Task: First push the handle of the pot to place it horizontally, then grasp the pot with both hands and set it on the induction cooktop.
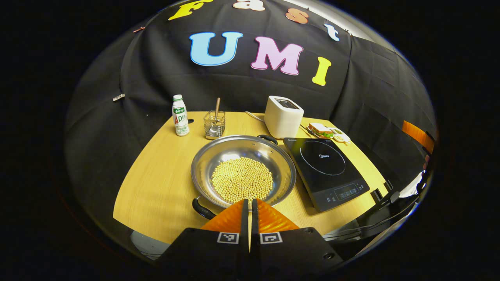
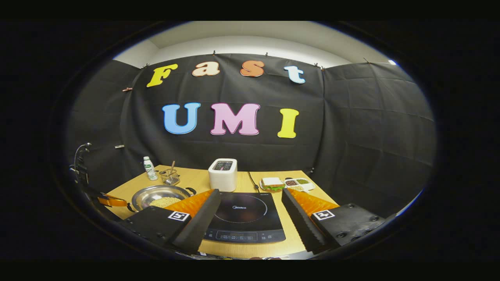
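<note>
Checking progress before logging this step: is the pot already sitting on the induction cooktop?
No: in the left gripper view the pot of beans rests on the wooden table, beside the bare induction cooktop.

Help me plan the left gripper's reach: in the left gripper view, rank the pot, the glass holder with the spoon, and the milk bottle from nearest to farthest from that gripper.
1. The pot of beans, straight ahead of the left gripper, its near rim at the fingertips.
2. The glass holder with the spoon, behind the pot, slightly left.
3. The milk bottle, back left; only slightly farther than the holder.
</note>
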`<state>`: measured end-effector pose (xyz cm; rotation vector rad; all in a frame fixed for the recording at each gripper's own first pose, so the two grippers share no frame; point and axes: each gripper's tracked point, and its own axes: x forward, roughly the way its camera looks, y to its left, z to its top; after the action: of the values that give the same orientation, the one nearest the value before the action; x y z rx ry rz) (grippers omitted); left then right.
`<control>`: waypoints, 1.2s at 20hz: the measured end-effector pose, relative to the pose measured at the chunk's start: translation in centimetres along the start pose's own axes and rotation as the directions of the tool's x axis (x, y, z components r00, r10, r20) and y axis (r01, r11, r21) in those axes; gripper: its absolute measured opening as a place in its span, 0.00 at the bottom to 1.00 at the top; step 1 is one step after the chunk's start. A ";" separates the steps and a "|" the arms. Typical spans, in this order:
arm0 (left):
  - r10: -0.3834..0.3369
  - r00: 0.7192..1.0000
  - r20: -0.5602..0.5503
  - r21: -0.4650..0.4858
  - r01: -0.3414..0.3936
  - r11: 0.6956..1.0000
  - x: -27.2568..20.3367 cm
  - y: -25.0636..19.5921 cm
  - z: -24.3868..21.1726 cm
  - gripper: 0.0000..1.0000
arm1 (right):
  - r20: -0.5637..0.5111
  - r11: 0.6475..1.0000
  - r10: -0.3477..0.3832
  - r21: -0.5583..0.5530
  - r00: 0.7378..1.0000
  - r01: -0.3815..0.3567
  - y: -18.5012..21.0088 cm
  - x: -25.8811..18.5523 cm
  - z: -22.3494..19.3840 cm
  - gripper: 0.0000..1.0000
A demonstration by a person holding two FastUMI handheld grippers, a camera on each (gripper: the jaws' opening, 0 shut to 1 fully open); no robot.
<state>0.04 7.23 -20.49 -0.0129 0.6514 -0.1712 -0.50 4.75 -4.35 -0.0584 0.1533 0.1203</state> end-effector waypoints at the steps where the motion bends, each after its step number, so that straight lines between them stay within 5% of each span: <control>1: -0.015 1.000 -0.015 -0.009 0.015 1.000 0.4 -0.1 -0.5 0.05 | -0.010 1.000 -0.001 0.004 1.000 0.001 0.1 0.2 -0.3 0.98; 12: -0.055 0.981 -0.185 -0.064 0.043 0.997 4.3 1.0 -5.6 0.05 | -0.069 1.000 0.016 0.010 0.998 -0.015 1.1 1.6 -2.7 0.98; 24: -0.036 0.959 -0.282 -0.070 0.017 0.997 7.6 4.2 -6.3 0.05 | -0.068 0.998 -0.059 0.026 0.996 0.061 -0.8 1.6 -3.3 0.98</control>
<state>2.81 10.38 -30.32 -0.0628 0.9439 -0.1786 0.71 3.97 -7.78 -0.0394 0.2202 0.0562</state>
